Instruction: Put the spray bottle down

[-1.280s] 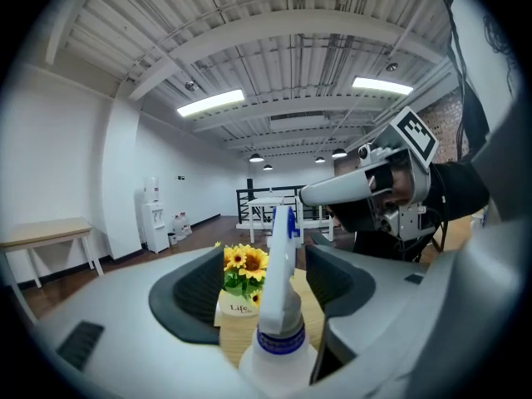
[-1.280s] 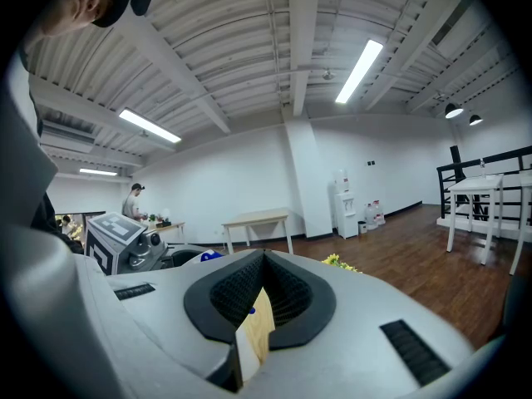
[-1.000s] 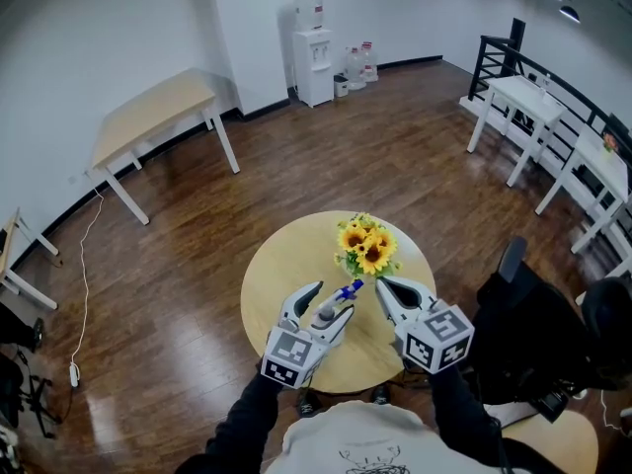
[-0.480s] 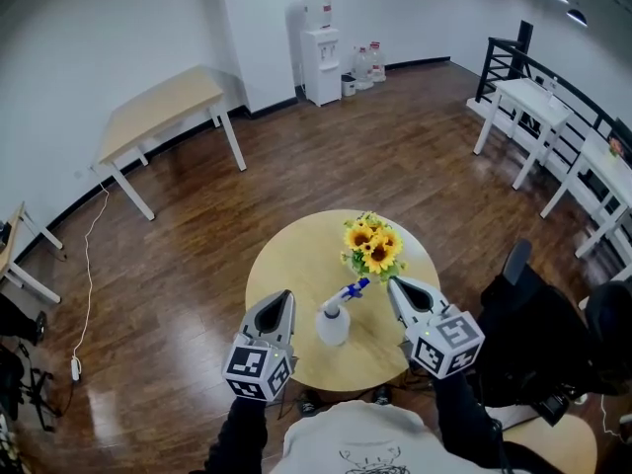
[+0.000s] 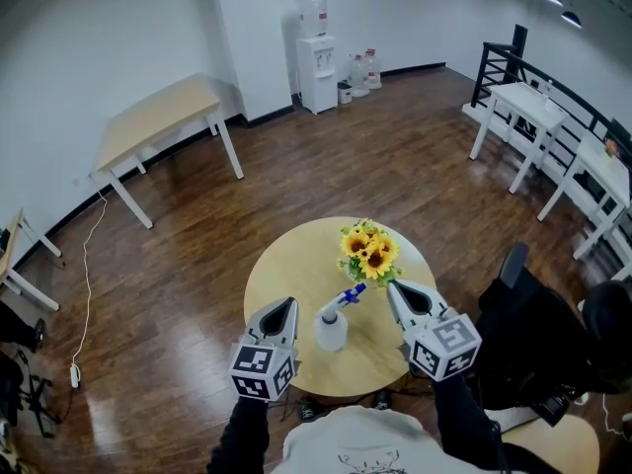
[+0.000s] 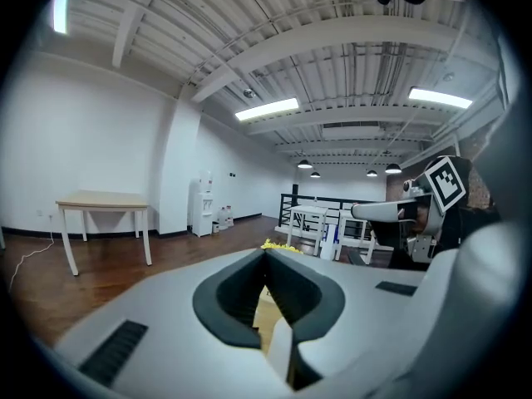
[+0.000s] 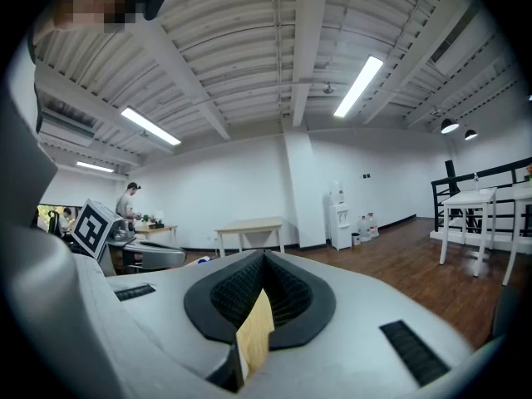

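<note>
The spray bottle (image 5: 331, 330), clear with a white and blue head, stands upright on the round wooden table (image 5: 286, 270), free of both grippers. My left gripper (image 5: 286, 306) sits just left of it, jaws shut and empty; in the left gripper view the left gripper (image 6: 268, 253) shows nothing between its closed jaws. My right gripper (image 5: 393, 287) is to the bottle's right, near the nozzle, also shut and empty, as the right gripper (image 7: 264, 256) shows in its own view. The bottle's blue tip (image 7: 204, 259) peeks over the jaw there.
A bunch of sunflowers (image 5: 367, 251) stands on the table behind the bottle. A dark chair (image 5: 523, 314) is at the right of the table. Farther off are a long wooden table (image 5: 158, 117), white tables (image 5: 533, 107) and a water dispenser (image 5: 316, 52).
A second ago my left gripper stood open around the spray bottle. It has since drawn away to the left and shut, leaving the bottle standing. The right gripper has kept still.
</note>
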{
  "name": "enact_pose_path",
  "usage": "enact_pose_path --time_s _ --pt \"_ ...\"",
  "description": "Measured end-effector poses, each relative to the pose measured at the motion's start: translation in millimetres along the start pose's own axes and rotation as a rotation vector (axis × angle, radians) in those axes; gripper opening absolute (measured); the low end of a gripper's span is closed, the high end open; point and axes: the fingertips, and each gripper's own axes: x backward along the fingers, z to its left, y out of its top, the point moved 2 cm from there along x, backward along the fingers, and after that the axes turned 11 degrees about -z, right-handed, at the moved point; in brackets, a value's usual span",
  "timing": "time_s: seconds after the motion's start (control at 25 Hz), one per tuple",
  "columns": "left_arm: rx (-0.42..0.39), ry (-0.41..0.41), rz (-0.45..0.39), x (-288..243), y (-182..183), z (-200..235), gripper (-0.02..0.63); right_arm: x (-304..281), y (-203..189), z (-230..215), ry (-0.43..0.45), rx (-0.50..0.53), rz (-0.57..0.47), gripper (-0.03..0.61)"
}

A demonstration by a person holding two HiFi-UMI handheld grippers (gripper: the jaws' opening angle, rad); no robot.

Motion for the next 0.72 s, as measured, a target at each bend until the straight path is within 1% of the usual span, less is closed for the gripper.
enact_pose_path --time_s 0.72 --pt "-0.001 -0.014 0.031 3.7 -7.9 -7.8 -0.009 2.8 -6.8 3.9 0.020 -0.002 0.024 -0.023"
